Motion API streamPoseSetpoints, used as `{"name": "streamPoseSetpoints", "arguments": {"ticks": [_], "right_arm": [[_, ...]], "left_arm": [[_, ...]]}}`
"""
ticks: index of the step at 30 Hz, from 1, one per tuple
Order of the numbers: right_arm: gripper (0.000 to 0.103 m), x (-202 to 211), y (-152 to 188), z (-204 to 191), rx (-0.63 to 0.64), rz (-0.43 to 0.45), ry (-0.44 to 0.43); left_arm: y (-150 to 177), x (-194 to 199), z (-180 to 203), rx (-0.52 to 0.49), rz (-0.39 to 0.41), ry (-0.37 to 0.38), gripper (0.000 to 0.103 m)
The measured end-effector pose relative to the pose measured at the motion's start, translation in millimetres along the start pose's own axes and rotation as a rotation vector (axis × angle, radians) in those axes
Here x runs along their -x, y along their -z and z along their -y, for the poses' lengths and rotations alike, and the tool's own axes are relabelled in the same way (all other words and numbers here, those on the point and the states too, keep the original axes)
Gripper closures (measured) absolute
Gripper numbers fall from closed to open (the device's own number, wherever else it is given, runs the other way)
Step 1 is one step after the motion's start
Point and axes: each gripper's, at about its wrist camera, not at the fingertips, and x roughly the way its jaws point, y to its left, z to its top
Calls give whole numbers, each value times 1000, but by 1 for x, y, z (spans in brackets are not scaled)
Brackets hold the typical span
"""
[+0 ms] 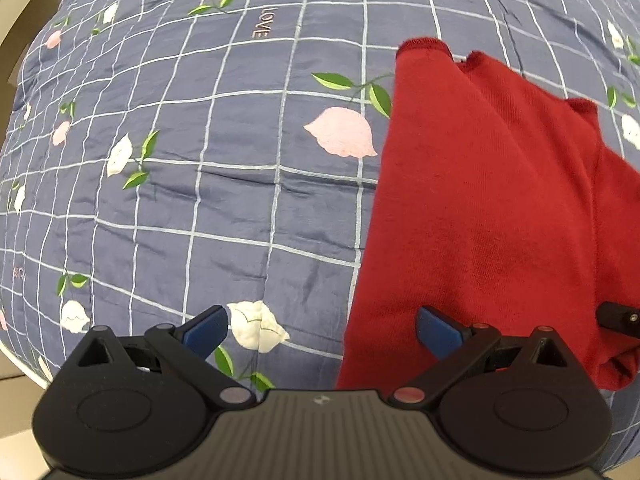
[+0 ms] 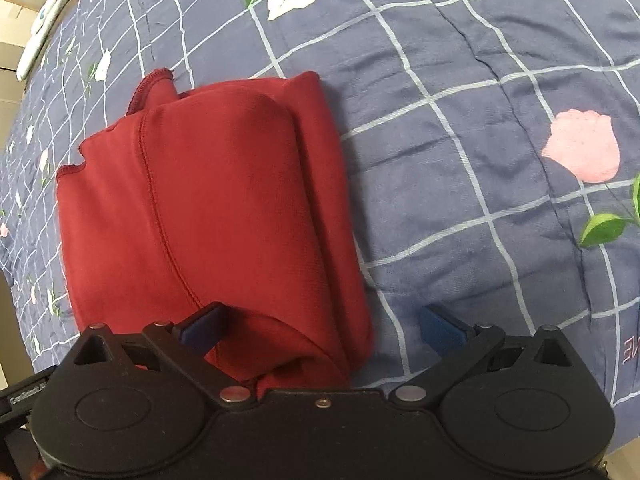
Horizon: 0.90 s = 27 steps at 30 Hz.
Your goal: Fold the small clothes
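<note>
A small dark red garment (image 1: 488,208) lies folded on the quilt, filling the right half of the left wrist view. My left gripper (image 1: 322,332) is open above its near left edge, one blue pad over the quilt and the other over the red cloth. In the right wrist view the same red garment (image 2: 216,208) lies left of centre with a stitched seam running down it. My right gripper (image 2: 322,330) is open over its near right edge, nothing held between the pads. A black part of the other gripper (image 1: 620,318) shows at the right edge.
The garment rests on a blue quilt (image 1: 224,200) with a white grid and pink and white flower prints. The quilt's edge and a pale floor show at the far left (image 2: 12,40). A brown cardboard box (image 1: 28,12) stands beyond the quilt's top left corner.
</note>
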Motion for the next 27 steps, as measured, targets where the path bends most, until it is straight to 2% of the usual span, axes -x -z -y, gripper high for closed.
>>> {"name": "streamPoseSetpoints", "arguments": {"ticks": [27], "right_arm": [[0, 1, 6, 3, 20, 9, -4]], "left_arm": [[-2, -4, 1, 37, -23, -5, 0]]}}
